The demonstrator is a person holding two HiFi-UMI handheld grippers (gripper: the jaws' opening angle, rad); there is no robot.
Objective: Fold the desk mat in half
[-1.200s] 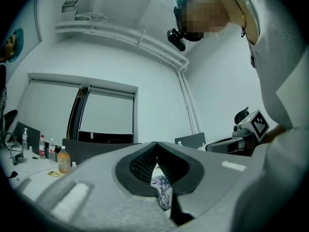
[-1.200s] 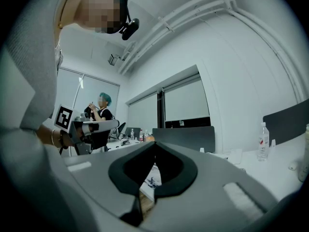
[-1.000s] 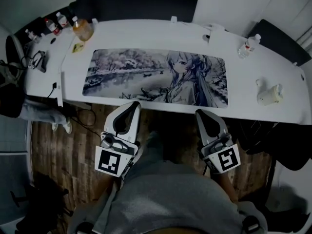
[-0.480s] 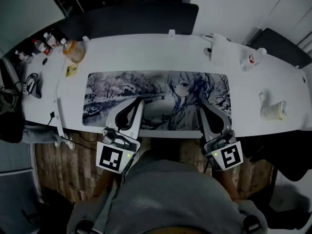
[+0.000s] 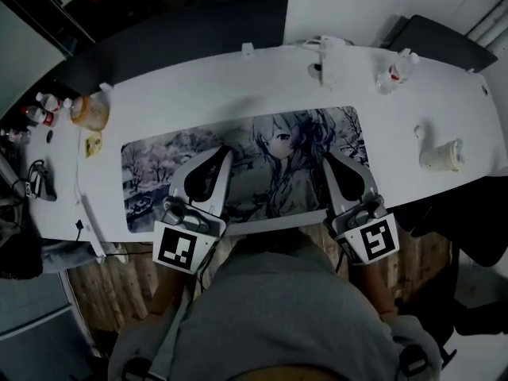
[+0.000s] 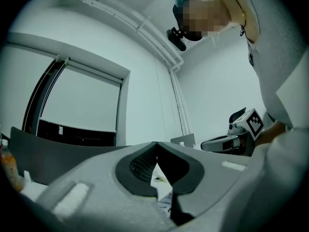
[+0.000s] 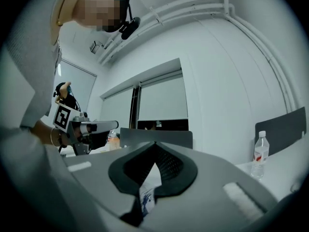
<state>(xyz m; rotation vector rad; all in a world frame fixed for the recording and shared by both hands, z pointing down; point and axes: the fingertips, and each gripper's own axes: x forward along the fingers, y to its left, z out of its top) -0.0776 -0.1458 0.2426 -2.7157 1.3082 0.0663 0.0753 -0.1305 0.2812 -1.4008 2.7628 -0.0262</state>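
Observation:
The desk mat [image 5: 151, 161], long and printed with a grey snow scene and an anime figure, lies flat on the white table [image 5: 198, 94]. My left gripper [image 5: 225, 153] is over the mat's near middle, jaws shut with nothing between them. My right gripper [image 5: 328, 158] is over the mat's near right part, also shut and holding nothing. In the left gripper view the closed tips [image 6: 157, 144] point up and away toward the wall, and the right gripper [image 6: 231, 140] shows beside them. A strip of mat print [image 7: 146, 197] shows below the shut jaws in the right gripper view.
Small bottles [image 5: 44, 108], an amber jar [image 5: 87, 111] and a yellow card [image 5: 94, 144] sit at the table's left end. A white device [image 5: 329, 58], a water bottle [image 5: 394, 68] and a white cup [image 5: 440, 155] stand at the right. Dark chairs [image 5: 198, 22] stand behind the table.
Both grippers have moved forward from in front of the table's near edge to over the mat's near half. They stayed shut. The mat has not moved.

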